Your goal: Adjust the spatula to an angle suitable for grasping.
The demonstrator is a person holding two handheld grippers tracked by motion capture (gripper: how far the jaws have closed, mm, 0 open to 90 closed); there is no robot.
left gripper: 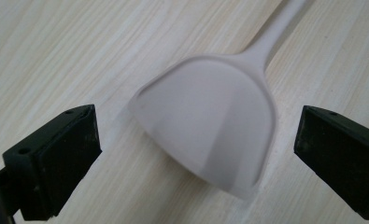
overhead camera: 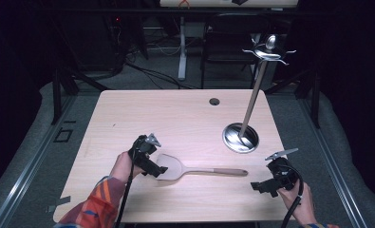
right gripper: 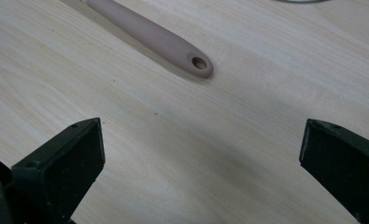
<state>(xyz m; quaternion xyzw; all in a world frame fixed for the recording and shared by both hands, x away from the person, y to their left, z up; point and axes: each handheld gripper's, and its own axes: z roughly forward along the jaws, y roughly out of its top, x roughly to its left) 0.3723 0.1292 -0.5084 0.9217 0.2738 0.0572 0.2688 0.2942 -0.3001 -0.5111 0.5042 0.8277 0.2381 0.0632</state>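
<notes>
Light wood table (overhead camera: 128, 114) with a small round grommet hole (overhead camera: 214, 101) near its far edge. Metal utensil stand (overhead camera: 251, 102) on the table's right part: shiny round base (overhead camera: 240, 138), thin pole leaning up and right, hooked top (overhead camera: 268, 51). Grey carpet floor (overhead camera: 171, 76) behind, white desk leg (overhead camera: 182, 47), dark chair (overhead camera: 230, 40), cables on the floor.
</notes>
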